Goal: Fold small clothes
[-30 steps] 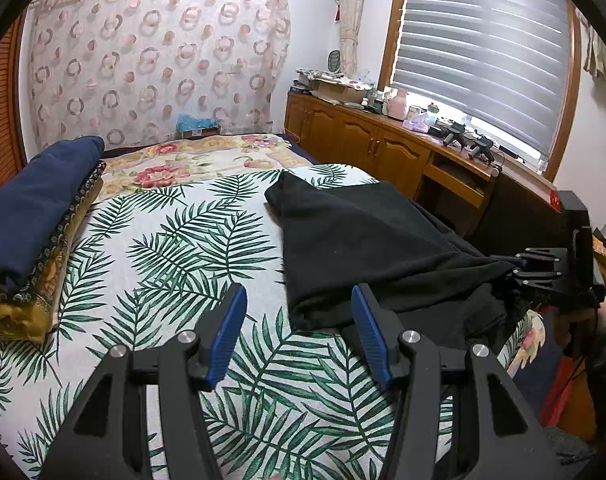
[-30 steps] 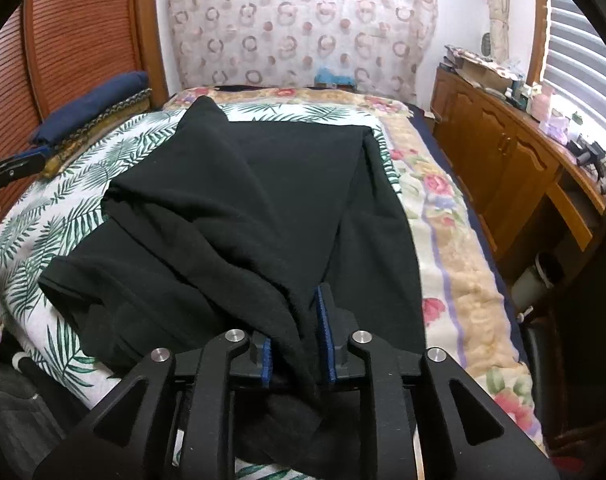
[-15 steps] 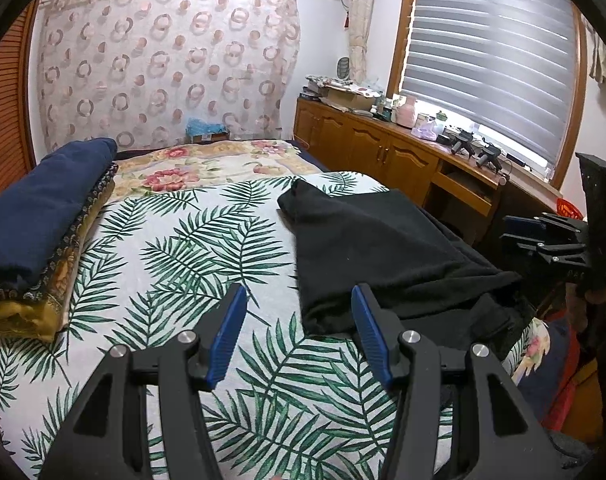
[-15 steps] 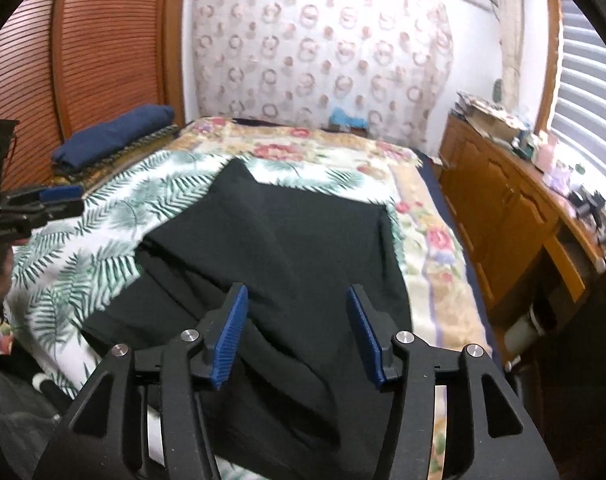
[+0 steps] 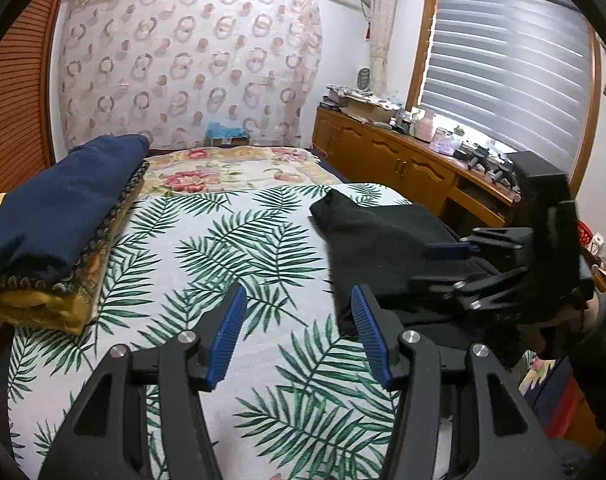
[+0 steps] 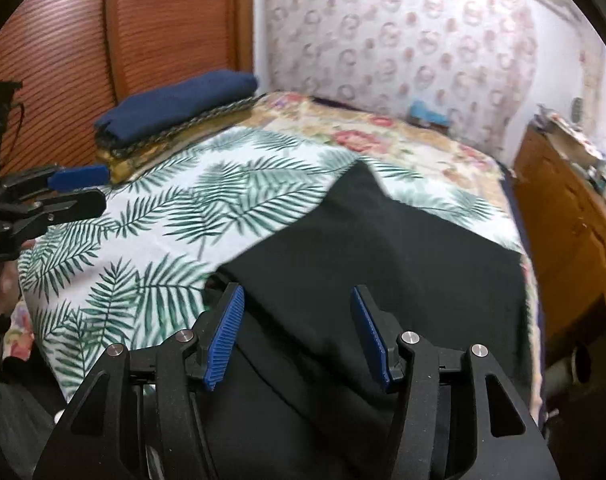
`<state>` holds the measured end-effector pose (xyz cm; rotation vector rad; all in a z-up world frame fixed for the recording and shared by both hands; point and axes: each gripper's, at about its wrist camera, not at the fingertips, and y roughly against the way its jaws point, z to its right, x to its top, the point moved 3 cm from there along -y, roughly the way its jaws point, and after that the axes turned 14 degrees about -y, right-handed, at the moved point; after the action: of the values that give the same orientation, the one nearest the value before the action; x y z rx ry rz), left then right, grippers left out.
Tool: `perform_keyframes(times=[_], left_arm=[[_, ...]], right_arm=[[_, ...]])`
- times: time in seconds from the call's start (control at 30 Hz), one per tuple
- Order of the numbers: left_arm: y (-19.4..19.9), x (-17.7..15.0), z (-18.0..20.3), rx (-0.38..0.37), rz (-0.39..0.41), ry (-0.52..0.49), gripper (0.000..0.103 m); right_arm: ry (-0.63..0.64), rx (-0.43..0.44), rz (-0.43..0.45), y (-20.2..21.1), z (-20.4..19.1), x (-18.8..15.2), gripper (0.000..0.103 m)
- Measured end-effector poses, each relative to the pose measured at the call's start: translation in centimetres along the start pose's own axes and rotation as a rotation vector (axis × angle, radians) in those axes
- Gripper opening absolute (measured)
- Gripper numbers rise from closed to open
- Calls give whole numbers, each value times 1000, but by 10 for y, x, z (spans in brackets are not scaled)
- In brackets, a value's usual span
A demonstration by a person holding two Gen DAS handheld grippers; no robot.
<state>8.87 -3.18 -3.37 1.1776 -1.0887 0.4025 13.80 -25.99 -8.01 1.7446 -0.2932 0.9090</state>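
Observation:
A black garment (image 5: 375,240) lies spread on the right side of the leaf-print bed sheet (image 5: 223,248), one corner pointing to the far end. In the right wrist view the garment (image 6: 403,248) fills the near right of the bed. My right gripper (image 6: 297,294) hovers over its near left edge. Its jaws are opening and nothing sits between the blue pads. My left gripper (image 5: 299,296) stands open over bare sheet, just left of the garment's near edge. Each gripper shows in the other's view: the right gripper (image 5: 435,263) over the garment, the left gripper (image 6: 103,189) at the bed's left edge.
A stack of folded blankets (image 5: 63,208), dark blue on top and yellow below, sits at the bed's left side by a wooden wardrobe (image 6: 63,60). A wooden cabinet (image 5: 403,160) with clutter runs along the right under the window blinds. A person's hand (image 5: 571,316) holds the right gripper.
My right gripper let go of the bunched black cloth, opened wide and drew back, swinging left. The garment now lies flatter. The left gripper shifted slightly and stayed open.

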Motion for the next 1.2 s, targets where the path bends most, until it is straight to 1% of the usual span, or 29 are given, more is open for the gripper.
perform_keyframes(times=[0.23,0.43,0.53,0.67,0.7,0.73,0.77,0.8,0.83,0.87,0.9,0.97,1.0,1.1,1.17,1.2], left_arm=[[2,-7,-9,10,-3,19,54],[0,-12,-10,7,-12,23,54],[0,-12,-10,6,-12,22,54],[0,-12,-10,6,-12,23,54],[-1,-12,-10,6,-12,22,54],[-1,-12,-9,5,-13,20,54],[-2,-12,-8,3,-14,19,54],[-3,-13,-6,0,-16,18,54],[-4,-13,-5,-4,-19,14,54],[-5,-14,-3,-8,-22,8,54],[-6,-14,-1,-11,-25,4,54],[-8,-15,3,-19,-31,-3,54],[-9,-15,4,-22,-34,-5,54],[-11,-15,8,-32,-39,-14,54],[-12,-14,11,-38,-40,-20,54],[-13,-14,14,-41,-41,-24,54]], right_arm=[[72,45,-102,-46,-33,3,56],[112,41,-167,-70,-45,-8,57],[111,33,-178,-78,-43,-10,57],[134,35,-160,-78,-42,-10,56],[134,35,-158,-78,-42,-10,54],[136,28,-150,-77,-42,-9,43],[145,19,-141,-75,-41,-9,26],[150,19,-138,-74,-40,-8,16],[137,28,-143,-73,-38,-7,11],[107,46,-150,-71,-33,-4,8],[91,60,-144,-67,-31,-1,8],[75,77,-107,-55,-26,7,7],[56,78,-73,-43,-20,16,7],[41,36,13,-17,0,38,7],[32,9,35,-6,14,50,7],[23,-27,53,0,27,58,7]])
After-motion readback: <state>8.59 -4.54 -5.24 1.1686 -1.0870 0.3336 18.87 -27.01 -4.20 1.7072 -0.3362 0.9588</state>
